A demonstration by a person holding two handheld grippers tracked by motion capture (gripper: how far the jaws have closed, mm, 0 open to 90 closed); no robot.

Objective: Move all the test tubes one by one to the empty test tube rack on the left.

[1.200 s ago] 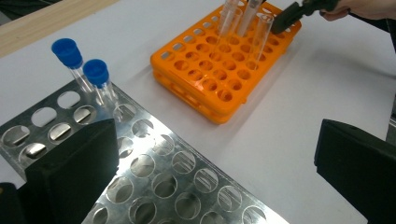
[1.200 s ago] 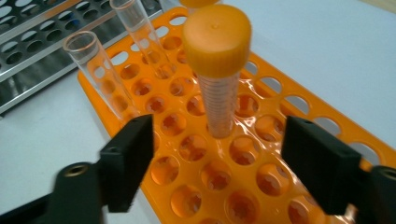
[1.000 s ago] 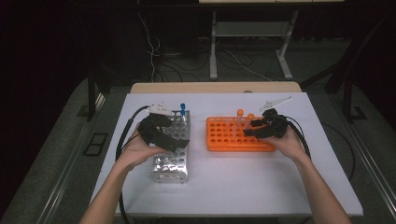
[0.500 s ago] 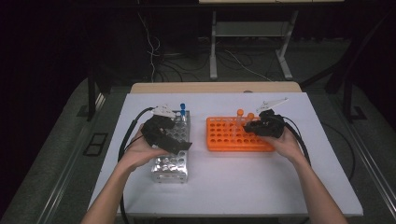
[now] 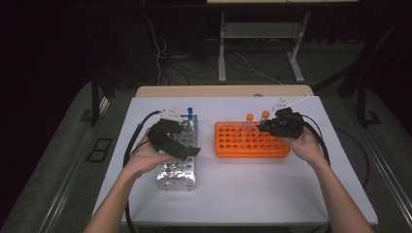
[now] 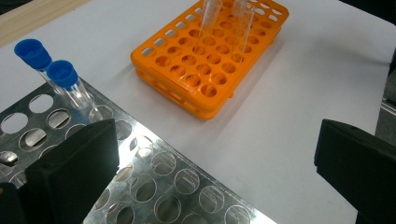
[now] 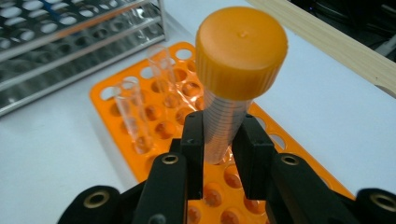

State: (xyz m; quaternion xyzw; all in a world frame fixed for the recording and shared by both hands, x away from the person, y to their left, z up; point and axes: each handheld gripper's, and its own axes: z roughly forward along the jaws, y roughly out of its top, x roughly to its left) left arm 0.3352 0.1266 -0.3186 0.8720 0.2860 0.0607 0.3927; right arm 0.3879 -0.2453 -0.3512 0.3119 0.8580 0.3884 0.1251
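My right gripper is shut on a clear tube with an orange screw cap. It holds the tube upright just over the far right part of the orange rack. Two uncapped clear tubes stand in that rack, and another orange-capped tube stands beside the held one. My left gripper hovers open over the metal rack, nothing between its jaws. Two blue-capped tubes stand at that rack's far end.
Both racks sit on a white tabletop. A wooden strip runs along its far edge. Cables trail from both grippers across the table. A small white item lies behind the right gripper.
The right hand has lifted a little, and the orange-capped tube in its jaws has come up with it. The left hand has kept still.
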